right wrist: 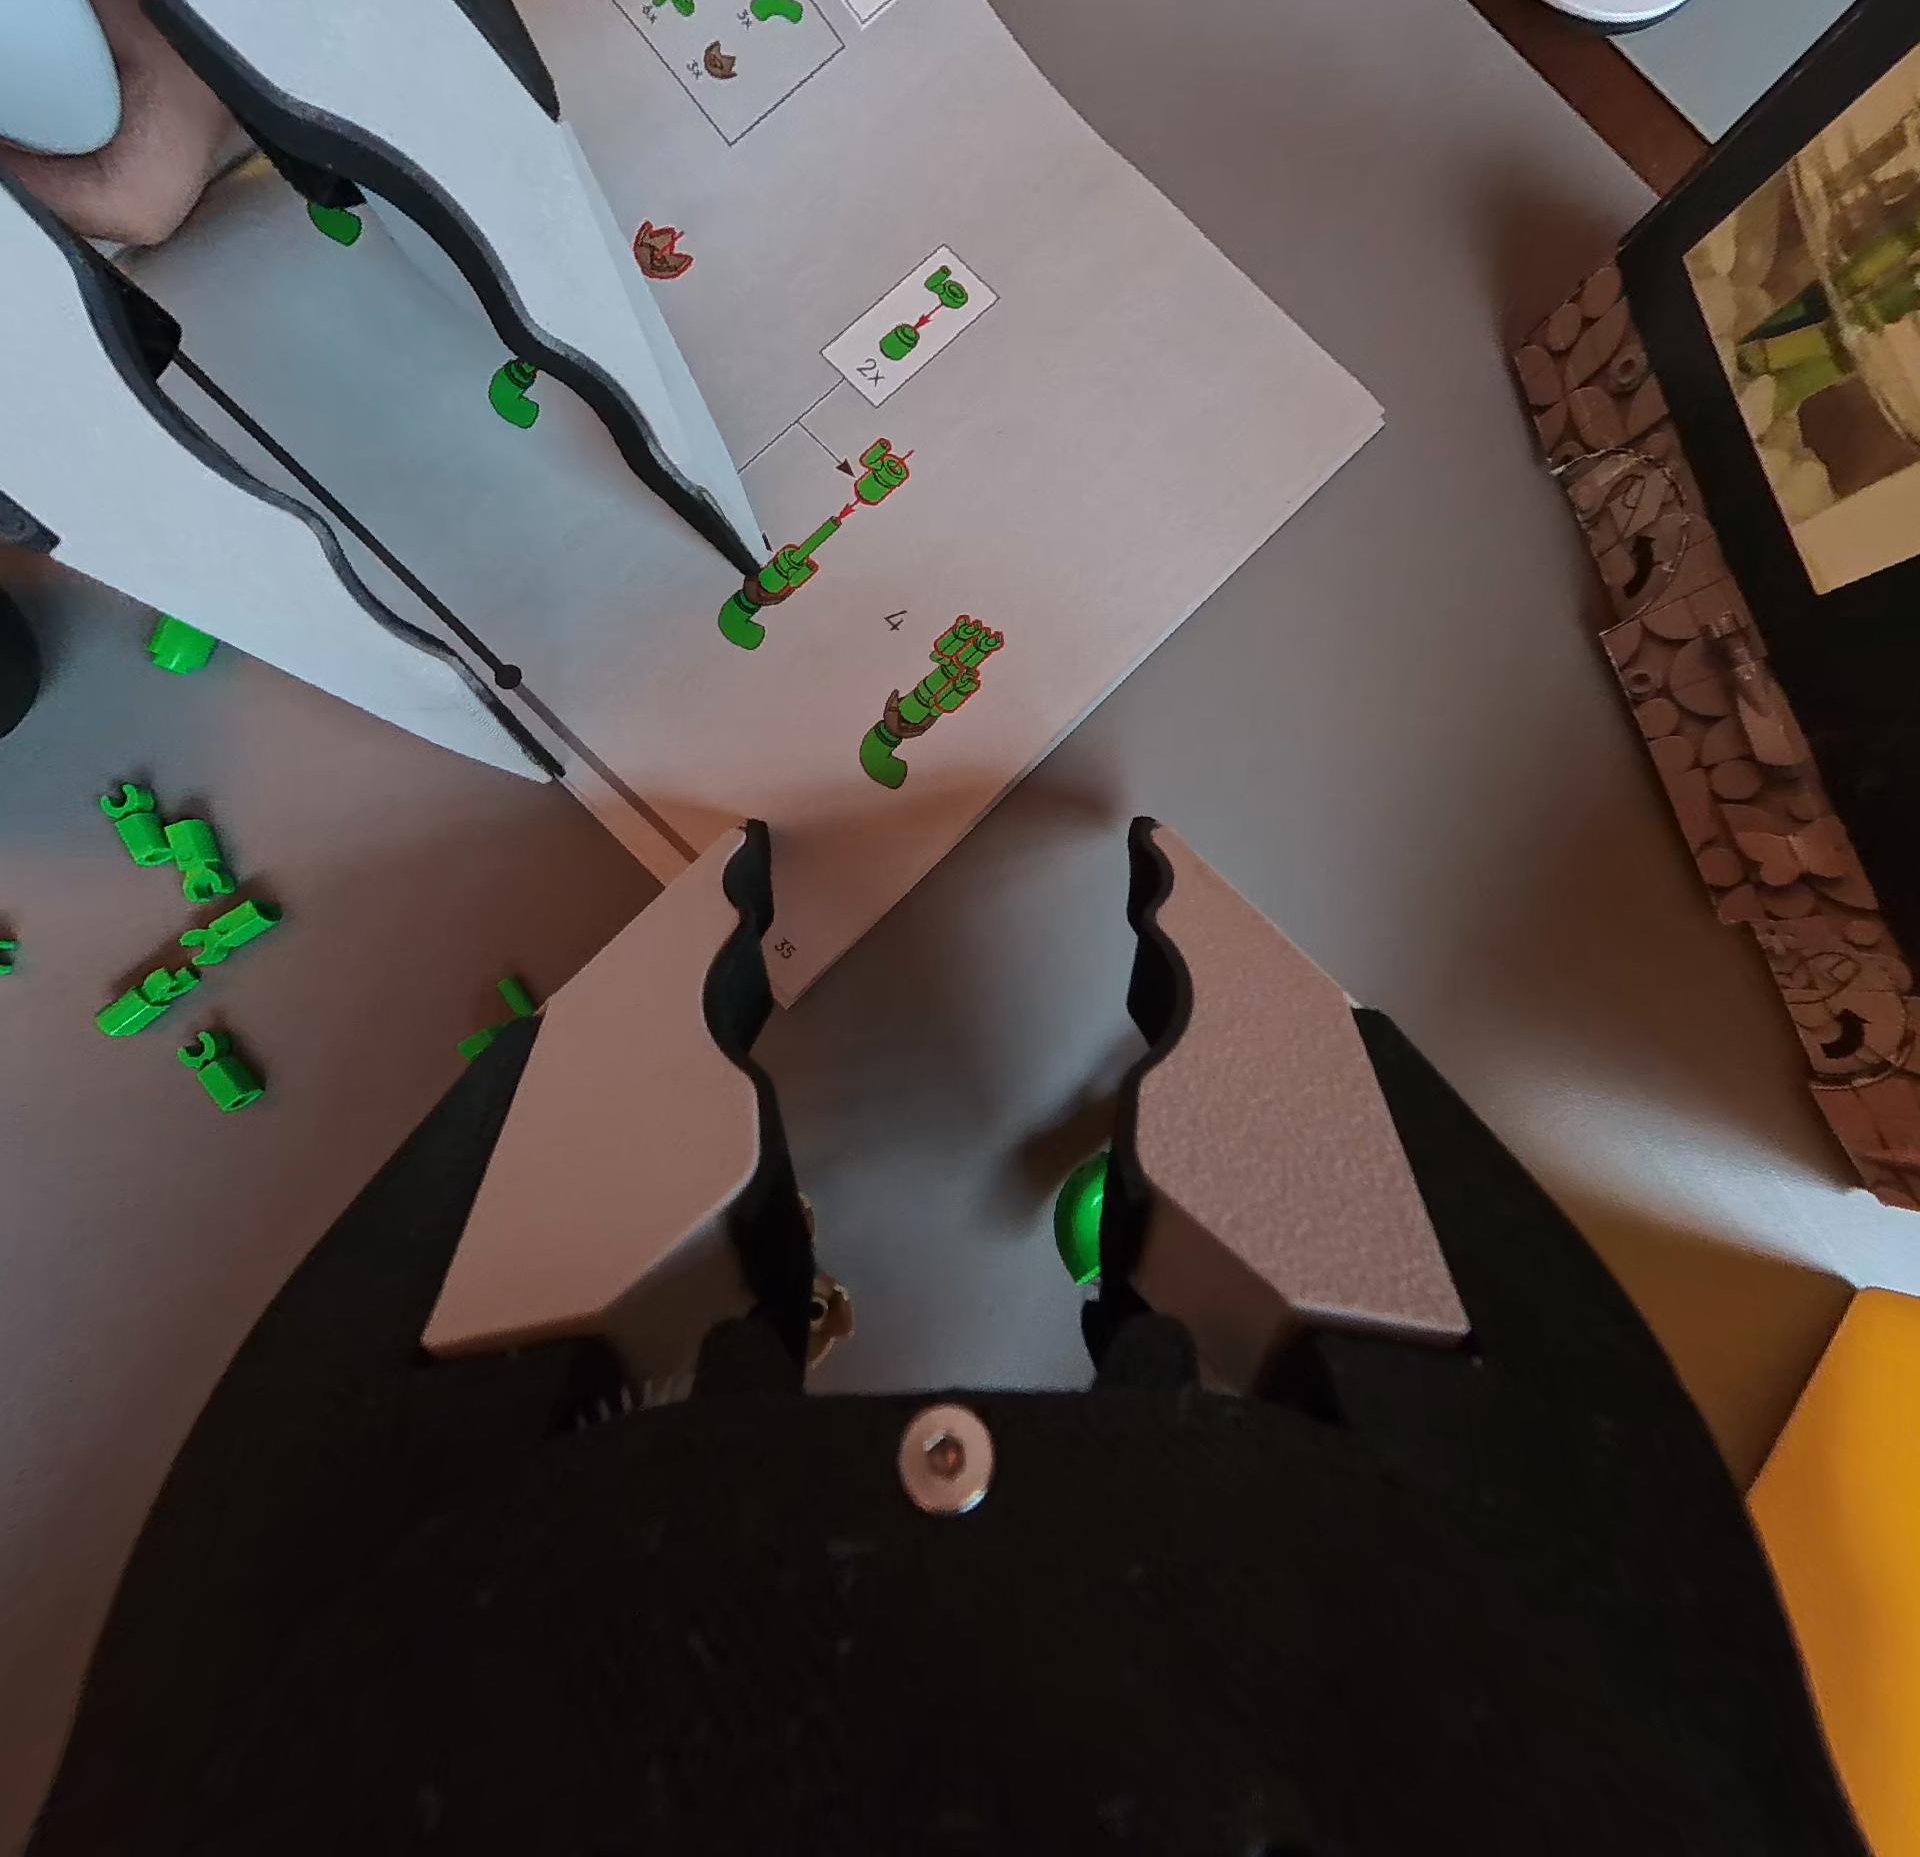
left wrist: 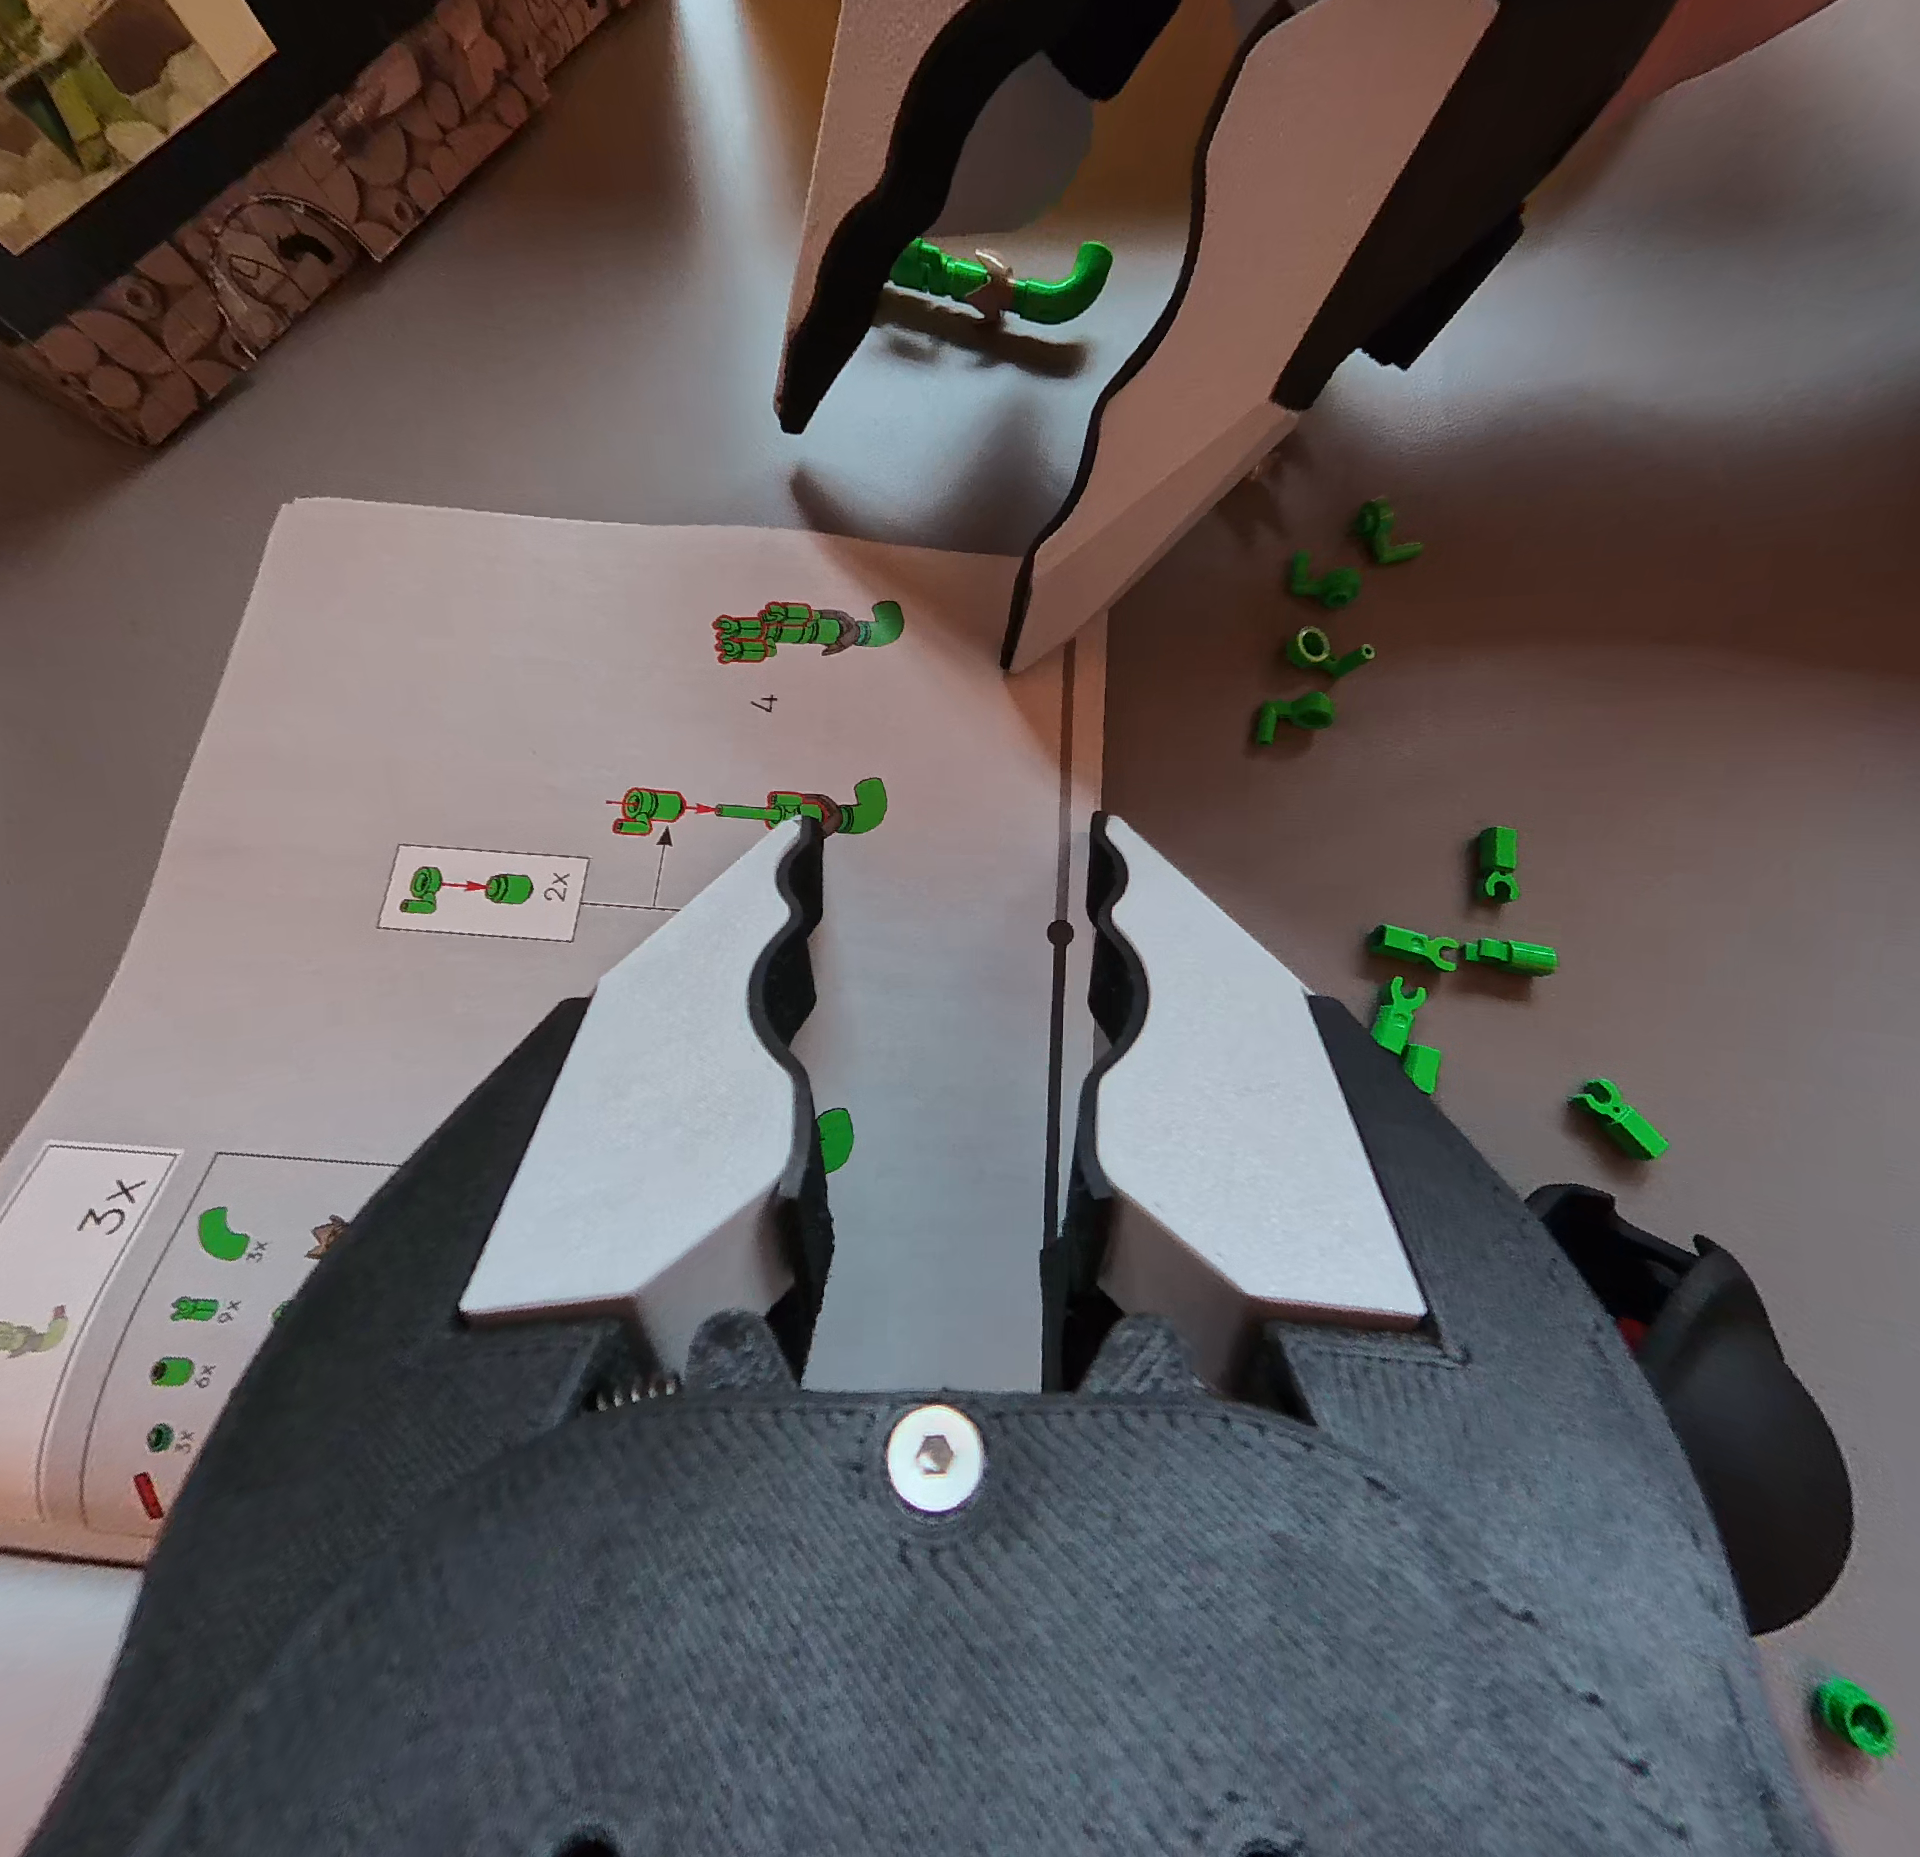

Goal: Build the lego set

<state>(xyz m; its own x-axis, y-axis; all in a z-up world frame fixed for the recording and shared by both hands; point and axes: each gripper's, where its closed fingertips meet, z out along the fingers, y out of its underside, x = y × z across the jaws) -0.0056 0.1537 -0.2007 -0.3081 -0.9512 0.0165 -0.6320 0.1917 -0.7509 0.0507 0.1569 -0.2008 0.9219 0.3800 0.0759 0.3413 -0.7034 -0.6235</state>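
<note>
Grey tabletop [left wrist: 1558,353] lies under both of your tools, with the open white instruction booklet [left wrist: 468,685] spread flat on it. Your left gripper [left wrist: 948,831], black printed body with pale wavy-edged fingers, hovers over the booklet's right-hand part with its jaws apart and nothing between them. Your right gripper [right wrist: 943,831] is likewise spread wide and empty; in the left wrist view it reaches in from the top [left wrist: 904,540], one fingertip over the bare table and the other just over the booklet's far corner. The partly built green lego stem with a curved elbow end and a brown collar [left wrist: 1003,282] lies on the table beyond the booklet, seen between those 2 spread fingers and touching neither as far as you can tell. Loose small green clip and stud pieces [left wrist: 1455,960] are scattered on the table to the right of the booklet, well apart from the stem. The dark printed lego box with a picture on its top [left wrist: 156,145] sits at the far left
</note>
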